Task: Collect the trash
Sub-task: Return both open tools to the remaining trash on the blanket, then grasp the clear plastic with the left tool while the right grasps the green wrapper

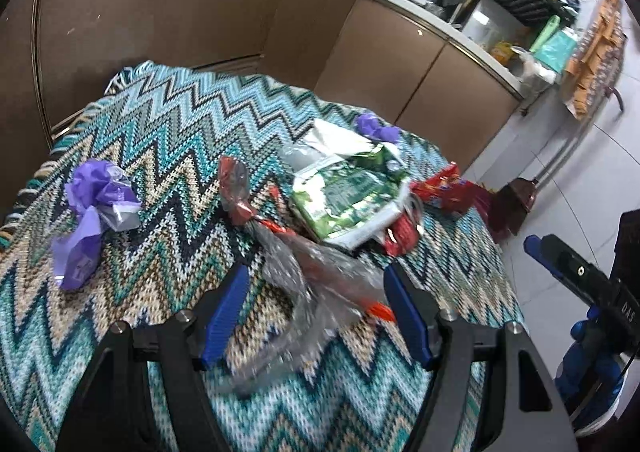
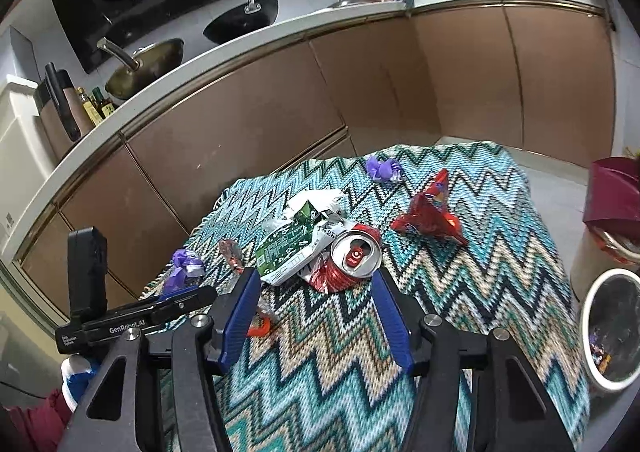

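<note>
We are bringing the left gripper (image 1: 316, 316), jaws spread, around the clear crinkled wrapper (image 1: 304, 284) on the zigzag cloth (image 1: 168, 139), and the right gripper (image 2: 312, 316), also spread and empty, toward the crushed red can (image 2: 352, 256). We are aiming to settle low, centre each piece, then squeeze before lifting toward the bin (image 2: 588, 316).

Dim, blurred, fisheye-warped edges
</note>
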